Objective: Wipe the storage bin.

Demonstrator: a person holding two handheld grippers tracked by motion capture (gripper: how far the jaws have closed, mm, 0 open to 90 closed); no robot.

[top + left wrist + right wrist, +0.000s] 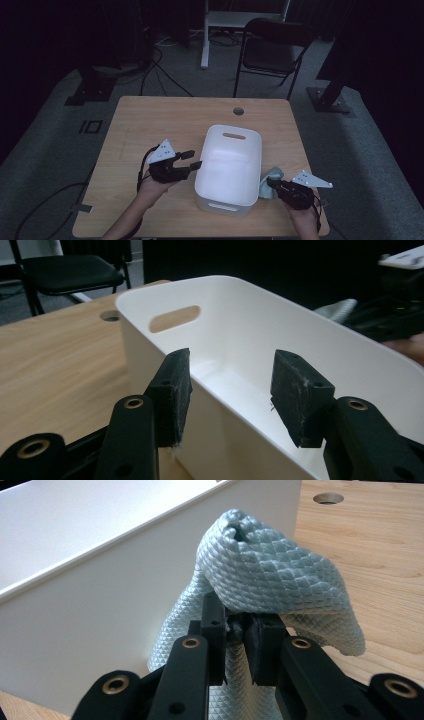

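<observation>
Right gripper (235, 630), at four o'clock of the white plastic bin (229, 165), pinches a pale blue waffle-weave cloth (265, 565) against the bin's outer wall, where that wall could snag it, while left gripper (230, 385) straddles the rim, jaws apart.

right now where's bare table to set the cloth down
Bare wooden table lies left of and beyond the white plastic bin, up to the round cable hole. The strip right of the bin is crowded by the right gripper clamping the pale blue cloth.
</observation>
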